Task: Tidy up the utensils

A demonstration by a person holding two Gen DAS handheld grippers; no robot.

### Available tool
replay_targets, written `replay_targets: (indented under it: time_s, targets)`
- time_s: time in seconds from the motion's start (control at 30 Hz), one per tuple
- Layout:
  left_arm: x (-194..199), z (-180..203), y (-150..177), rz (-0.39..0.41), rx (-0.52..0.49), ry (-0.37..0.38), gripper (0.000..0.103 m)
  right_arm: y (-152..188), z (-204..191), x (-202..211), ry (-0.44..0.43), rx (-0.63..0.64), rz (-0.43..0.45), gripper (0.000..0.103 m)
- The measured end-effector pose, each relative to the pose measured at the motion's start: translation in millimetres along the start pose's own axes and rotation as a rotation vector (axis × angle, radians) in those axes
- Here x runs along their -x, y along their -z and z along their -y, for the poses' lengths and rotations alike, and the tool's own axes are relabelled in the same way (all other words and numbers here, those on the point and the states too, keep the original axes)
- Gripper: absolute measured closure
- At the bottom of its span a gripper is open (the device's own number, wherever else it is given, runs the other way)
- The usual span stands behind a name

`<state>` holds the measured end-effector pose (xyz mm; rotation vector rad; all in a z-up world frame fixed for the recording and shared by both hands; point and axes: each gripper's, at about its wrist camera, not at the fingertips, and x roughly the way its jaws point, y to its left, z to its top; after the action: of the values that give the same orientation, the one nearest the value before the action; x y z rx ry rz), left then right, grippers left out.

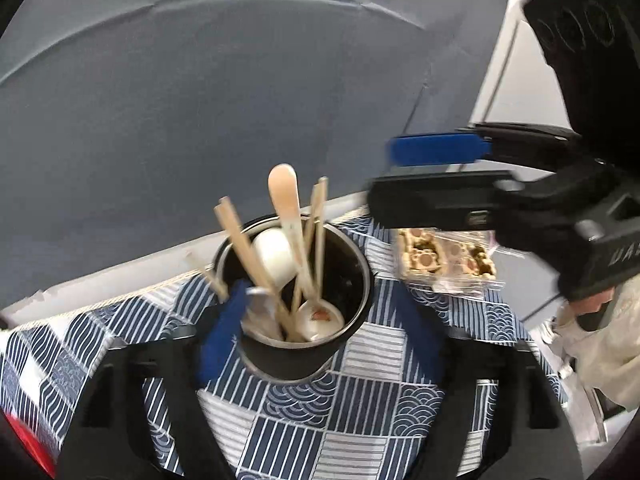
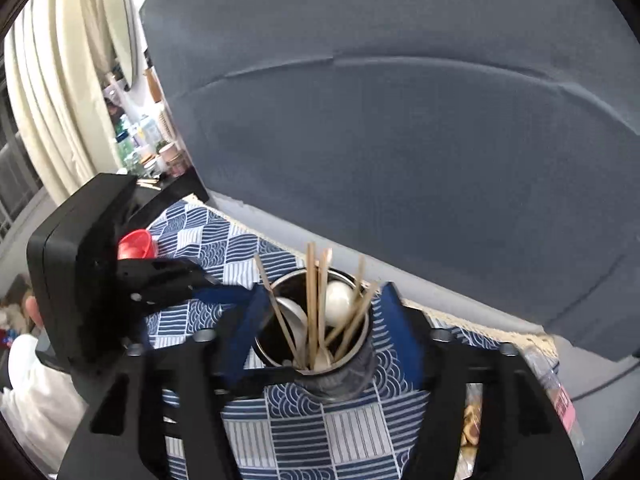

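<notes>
A dark metal cup (image 1: 320,360) stands on the blue-and-white patterned cloth (image 1: 360,412). It holds several wooden chopsticks (image 1: 244,248), white ceramic spoons (image 1: 320,318) and a pale long-handled spoon (image 1: 282,188). My left gripper (image 1: 320,336) is open, and the cup shows between its blue pads without either pad pressing on it. My right gripper (image 1: 382,176) hangs above and right of the cup. In the right wrist view the same cup (image 2: 340,384) sits between the spread pads of the open right gripper (image 2: 322,336). A blue finger (image 2: 224,292) of the left gripper reaches in from the left.
A clear packet of snacks (image 1: 444,256) lies on the cloth behind and right of the cup. A red container (image 2: 136,244) stands at the cloth's far left. A large grey cushion (image 1: 200,100) rises just behind the table edge. A person's pale sleeve (image 1: 600,344) is at right.
</notes>
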<state>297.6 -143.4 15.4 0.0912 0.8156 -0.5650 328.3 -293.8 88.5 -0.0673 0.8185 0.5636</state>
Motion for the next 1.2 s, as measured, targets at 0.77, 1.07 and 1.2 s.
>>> replay_targets:
  time_s: [0.77, 1.07, 1.2]
  targets:
    - [120.6, 40.9, 97.6, 0.105, 0.168, -0.33, 0.006, 125.6, -39.6, 101.5, 0.063, -0.144, 0.042, 0.012]
    - [142.6, 72.0, 154.4, 0.008, 0.19, -0.348, 0.006, 189.4, -77.8, 119.5, 0.214, -0.145, -0.03, 0.008]
    - [144.4, 87.1, 176.1, -0.043, 0.197, -0.355, 0.006, 216.7, -89.6, 122.9, 0.231, -0.179, -0.065, 0.008]
